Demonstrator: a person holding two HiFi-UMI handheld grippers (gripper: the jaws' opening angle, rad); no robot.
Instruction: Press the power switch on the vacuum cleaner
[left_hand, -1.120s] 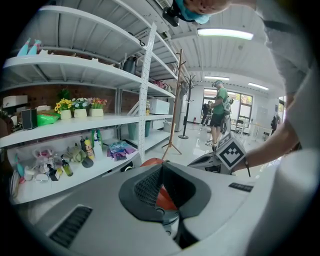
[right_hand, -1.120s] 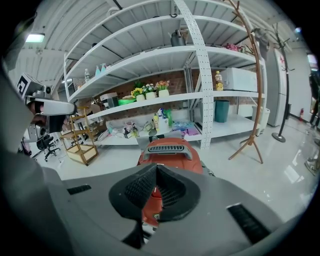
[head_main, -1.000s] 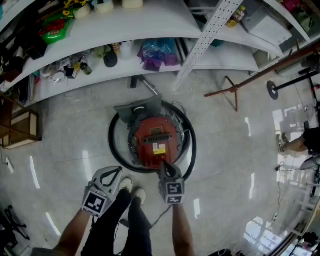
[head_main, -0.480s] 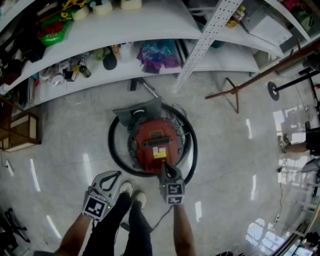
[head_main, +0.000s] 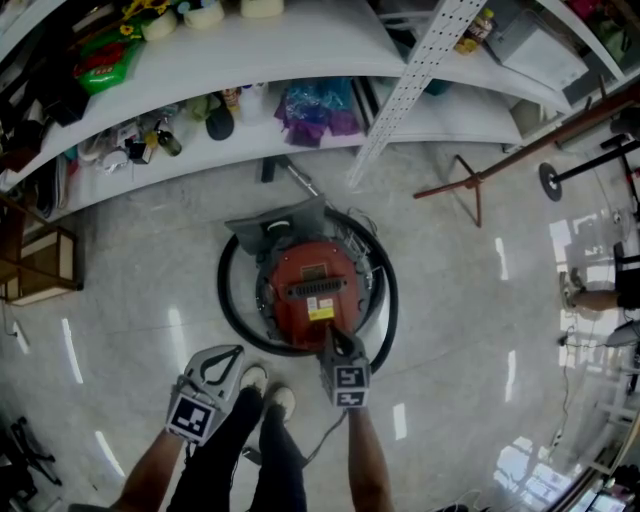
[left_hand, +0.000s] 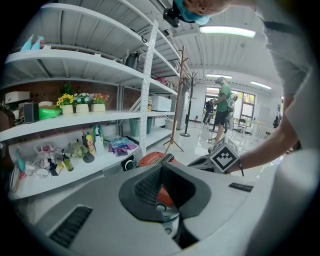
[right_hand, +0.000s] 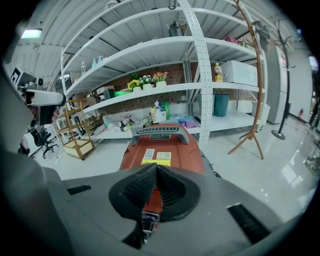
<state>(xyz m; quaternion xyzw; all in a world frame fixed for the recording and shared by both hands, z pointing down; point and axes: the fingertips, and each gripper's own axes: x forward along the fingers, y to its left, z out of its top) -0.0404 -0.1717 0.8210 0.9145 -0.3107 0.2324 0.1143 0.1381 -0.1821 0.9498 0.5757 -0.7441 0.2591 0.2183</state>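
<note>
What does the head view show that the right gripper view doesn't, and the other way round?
Only the head view: the black hose looped round the red vacuum cleaner, the person's shoes, and the left gripper beside them. Only the right gripper view: the right gripper with its jaws up close, shut together, plus the ceiling light. Both: the red vacuum cleaner, the white shelves and the wooden coat stand.

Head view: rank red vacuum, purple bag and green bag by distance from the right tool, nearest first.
1. Red vacuum: directly ahead of the right tool, at its tip.
2. Purple bag: straight beyond the vacuum, near the top centre.
3. Green bag: far upper left.
</note>
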